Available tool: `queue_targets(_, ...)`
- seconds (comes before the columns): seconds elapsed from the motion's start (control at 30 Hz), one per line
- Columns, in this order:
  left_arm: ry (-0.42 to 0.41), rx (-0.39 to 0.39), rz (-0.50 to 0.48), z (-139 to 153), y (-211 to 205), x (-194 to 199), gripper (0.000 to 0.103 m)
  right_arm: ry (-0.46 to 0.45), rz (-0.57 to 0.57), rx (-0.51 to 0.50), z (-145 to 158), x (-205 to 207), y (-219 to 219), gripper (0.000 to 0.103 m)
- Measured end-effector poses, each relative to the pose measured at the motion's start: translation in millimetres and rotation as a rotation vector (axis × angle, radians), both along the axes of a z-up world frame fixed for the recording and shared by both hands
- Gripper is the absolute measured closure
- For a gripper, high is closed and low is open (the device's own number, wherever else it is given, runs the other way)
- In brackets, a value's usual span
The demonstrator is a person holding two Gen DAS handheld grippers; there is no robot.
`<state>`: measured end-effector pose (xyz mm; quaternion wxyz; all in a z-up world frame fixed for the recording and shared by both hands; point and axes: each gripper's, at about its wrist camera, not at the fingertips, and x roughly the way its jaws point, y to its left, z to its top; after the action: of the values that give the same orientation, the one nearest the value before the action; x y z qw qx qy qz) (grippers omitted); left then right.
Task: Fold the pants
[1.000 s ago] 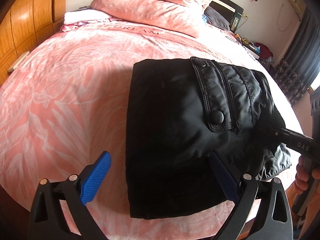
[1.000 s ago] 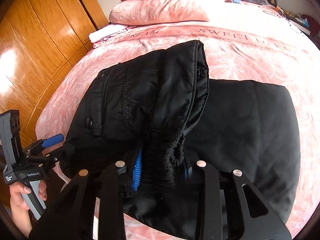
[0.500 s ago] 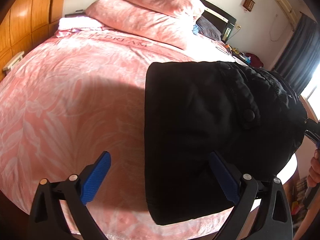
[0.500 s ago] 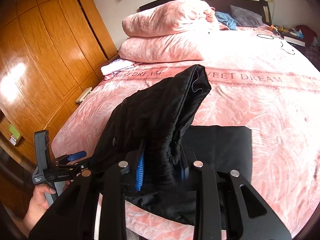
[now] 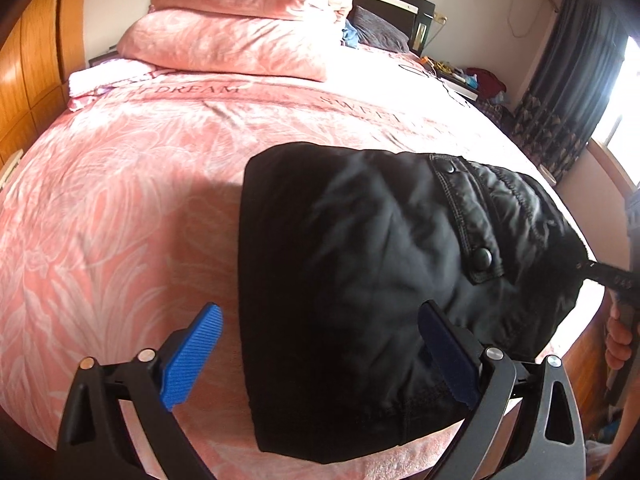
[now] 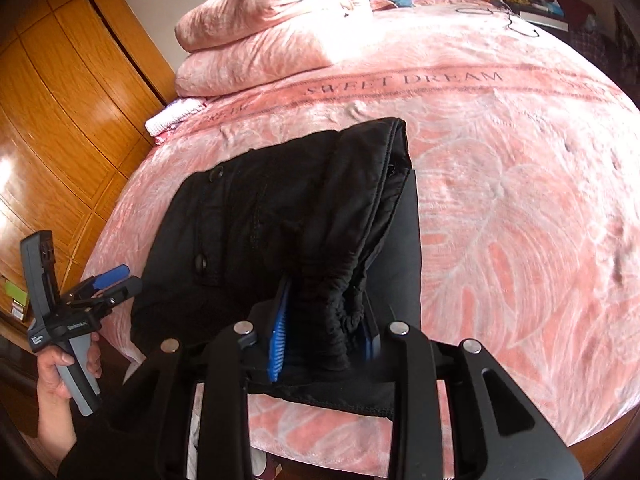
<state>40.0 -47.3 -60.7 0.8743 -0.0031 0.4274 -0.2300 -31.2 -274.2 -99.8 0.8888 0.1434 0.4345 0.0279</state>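
On the pink bed [image 6: 500, 200] the black padded pants [image 6: 280, 220] looked soft, bulky and slippery; the right gripper [image 6: 324, 336] pinched their gathered waistband, the best hold, while the left gripper [image 5: 320, 352] stood wide and empty.

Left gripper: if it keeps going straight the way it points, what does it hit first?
Most likely the black pants on the bed. The left gripper is open, angled down, and their folded edge lies between its fingers. Depth is unclear, so contact distance can't be judged.

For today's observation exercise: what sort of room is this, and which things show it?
Most likely a bedroom: a bed with a pink blanket, stacked pillows by the headboard, and a wooden wardrobe alongside.
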Motion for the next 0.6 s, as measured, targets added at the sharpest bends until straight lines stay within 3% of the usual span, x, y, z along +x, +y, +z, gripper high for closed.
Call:
queue_targets(0.13, 0.016, 0.027, -0.012, -8.0, -10.5, 4.3, 0.004, 0.056, -0.02, 0.046, -37.3, 2.5, -9.7, 0.068)
queue_targets(0.23, 0.038, 0.029, -0.02, -15.7, -15.5, 3.2, 0.004, 0.054, -0.017, 0.058, -41.1, 2.0, -11.1, 0.067)
queue_targets(0.5, 0.025, 0.038, -0.021, -16.3, -15.5, -2.4, 0.004, 0.007, -0.004, 0.022, -5.7, -0.3, -15.4, 0.048)
queue_targets(0.6, 0.02, 0.039, -0.025, -13.7, -16.6, -1.9, 0.004, -0.025, -0.01, 0.013, 10.6, 8.9, -21.8, 0.048)
